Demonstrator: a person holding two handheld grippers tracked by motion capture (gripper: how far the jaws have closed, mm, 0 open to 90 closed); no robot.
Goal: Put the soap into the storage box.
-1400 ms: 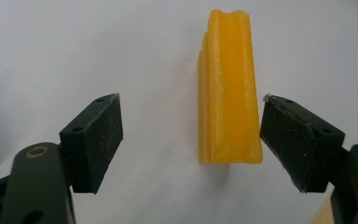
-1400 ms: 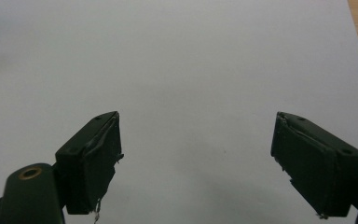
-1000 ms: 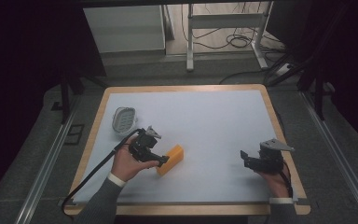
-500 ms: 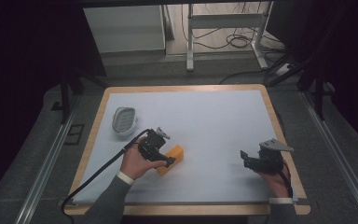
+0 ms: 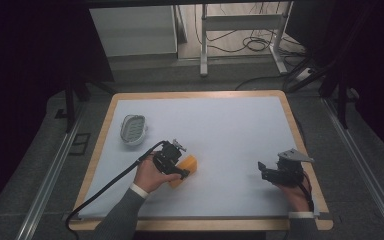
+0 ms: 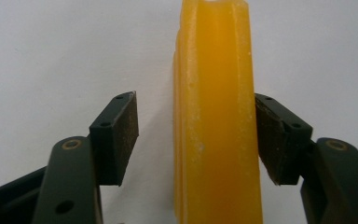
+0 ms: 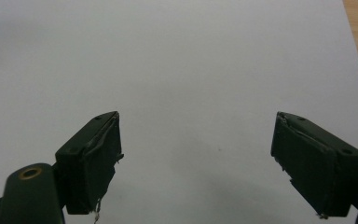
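Left gripper view shows the left gripper (image 6: 196, 135) closing around the yellow block (image 6: 216, 116) on the near-left table (image 5: 240, 115), one pad touching, one still apart, while the right gripper (image 7: 196, 163) gapes empty.

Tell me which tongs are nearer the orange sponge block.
Left. The left tongs straddle the orange sponge block, their jaws just closing: one pad touches, the other stands off. The right tongs rest open, far across the white mat.

High view overhead, facing forward-down; both gripper views close above shared white table (image 5: 220, 130).
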